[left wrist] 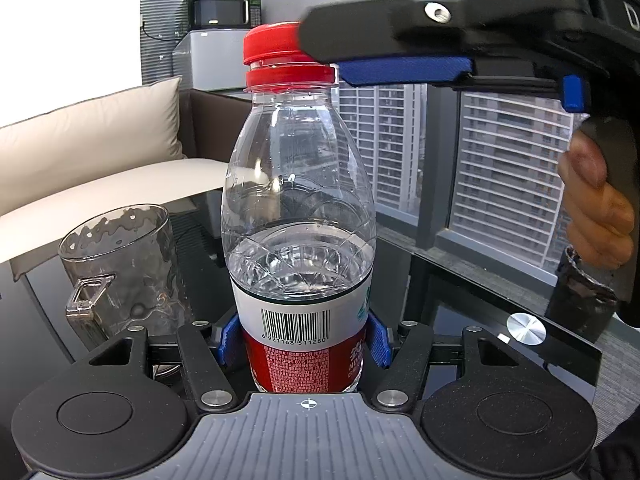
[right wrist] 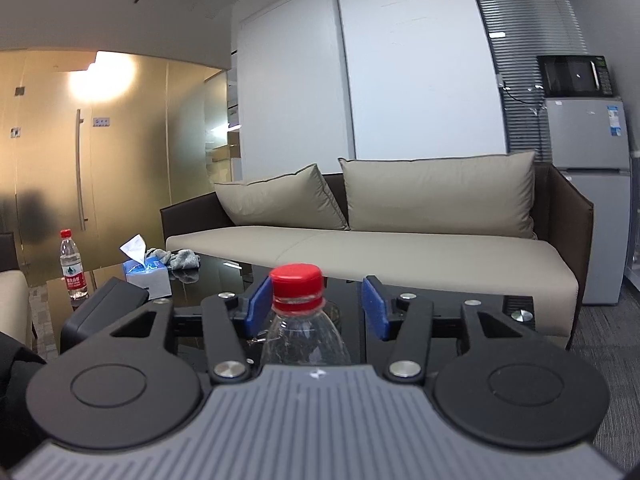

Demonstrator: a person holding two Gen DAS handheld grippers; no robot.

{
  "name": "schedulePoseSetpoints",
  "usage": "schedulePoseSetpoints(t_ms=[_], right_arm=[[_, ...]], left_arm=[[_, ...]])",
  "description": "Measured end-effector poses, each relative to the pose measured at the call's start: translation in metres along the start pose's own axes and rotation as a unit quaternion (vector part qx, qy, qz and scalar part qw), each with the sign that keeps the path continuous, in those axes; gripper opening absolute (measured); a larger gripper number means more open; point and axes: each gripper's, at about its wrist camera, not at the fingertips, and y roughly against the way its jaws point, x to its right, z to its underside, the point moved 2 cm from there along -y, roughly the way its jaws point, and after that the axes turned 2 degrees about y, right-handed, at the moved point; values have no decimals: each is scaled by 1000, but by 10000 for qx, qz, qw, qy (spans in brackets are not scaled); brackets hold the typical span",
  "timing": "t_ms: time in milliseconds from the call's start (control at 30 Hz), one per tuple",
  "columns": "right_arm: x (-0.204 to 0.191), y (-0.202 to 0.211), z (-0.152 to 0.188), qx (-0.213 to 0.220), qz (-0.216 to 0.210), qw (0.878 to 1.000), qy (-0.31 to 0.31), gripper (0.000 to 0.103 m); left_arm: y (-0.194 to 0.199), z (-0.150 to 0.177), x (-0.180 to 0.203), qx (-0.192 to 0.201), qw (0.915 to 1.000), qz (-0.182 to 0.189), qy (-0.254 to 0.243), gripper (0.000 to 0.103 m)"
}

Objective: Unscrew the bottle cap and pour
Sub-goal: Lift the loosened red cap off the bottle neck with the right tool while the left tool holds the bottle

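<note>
Left gripper [left wrist: 304, 344] clamps the bottle [left wrist: 298, 216] upright; right gripper [right wrist: 316, 306] (jaws parted) straddles the red cap [right wrist: 296, 278].

A water bottle [left wrist: 298, 216] stands upright on a dark glass table [left wrist: 460, 288], its label clamped between the left gripper [left wrist: 301, 340] pads. The glass mug [left wrist: 120, 264] stands just left of the bottle, narrowing that side. Right of the bottle the tabletop lies bare to its edge. At the red cap [right wrist: 296, 280], the right gripper [right wrist: 318, 306] straddles with a gap on the right pad's side. Far beyond the bottle, a second bottle [right wrist: 73, 266] and tissue box [right wrist: 146, 274] stand well apart.
</note>
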Motion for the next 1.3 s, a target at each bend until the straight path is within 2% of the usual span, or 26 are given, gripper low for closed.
schedulePoseSetpoints(t_ms=[200, 400, 833, 1100, 1167, 1300], right_arm=[[-8, 7, -2, 176, -41, 9998, 6, 53], [-13, -4, 1, 43, 150, 9997, 189, 53], [0, 11, 0, 166, 113, 9997, -144, 55], [-19, -1, -4, 176, 271, 9989, 339, 55], [-21, -3, -5, 193, 318, 9985, 396, 54], [-23, -7, -6, 163, 331, 9982, 471, 44]], left_arm=[[1, 1, 0, -1, 10000, -9, -5, 57], [0, 1, 2, -3, 10000, -9, -10, 57], [2, 2, 3, 1, 10000, -5, -24, 57], [2, 2, 1, -2, 10000, -3, -28, 57], [1, 3, 0, -3, 10000, 2, -29, 57], [1, 3, 0, -6, 10000, 4, -30, 57]])
